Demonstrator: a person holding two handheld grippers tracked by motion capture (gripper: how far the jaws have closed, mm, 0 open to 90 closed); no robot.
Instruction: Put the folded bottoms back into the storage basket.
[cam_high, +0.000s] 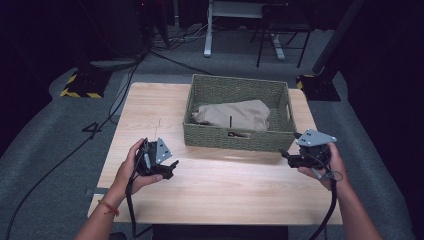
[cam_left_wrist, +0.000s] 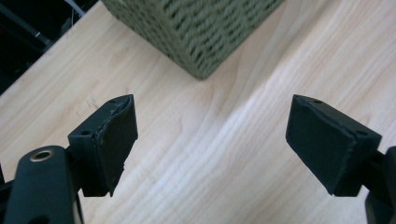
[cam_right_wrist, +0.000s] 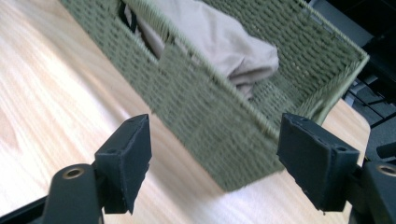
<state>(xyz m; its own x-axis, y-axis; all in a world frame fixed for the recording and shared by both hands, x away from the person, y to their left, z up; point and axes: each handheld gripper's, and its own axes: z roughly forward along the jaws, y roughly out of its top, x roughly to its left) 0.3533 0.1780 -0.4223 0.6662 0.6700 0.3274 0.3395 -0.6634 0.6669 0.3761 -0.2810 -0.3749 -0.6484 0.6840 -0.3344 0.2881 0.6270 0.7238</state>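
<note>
- Woven green basket is sitting on the wooden table, toward the far side and a little right of centre. Its long axis is running left to right across the table in the high view, with the near long wall facing the person.
- A beige folded cloth is lying inside the basket, its length running along the basket's long axis; it is bunched toward the left end and the middle. A small dark piece is showing on it, too small to tell what.
- Left gripper is being held in the left hand over the near left part of the table, well apart from the basket. Jaws are standing spread, with bare wood between them; they are pointing toward a near corner of the basket.
- Right gripper is being held in the right hand, near the basket's near right corner. Jaws are standing spread and gripping nothing; the basket wall is lying beyond them, not between the pads.
- In the right gripper view the basket is running diagonally, with the cloth visible over its rim.
</note>
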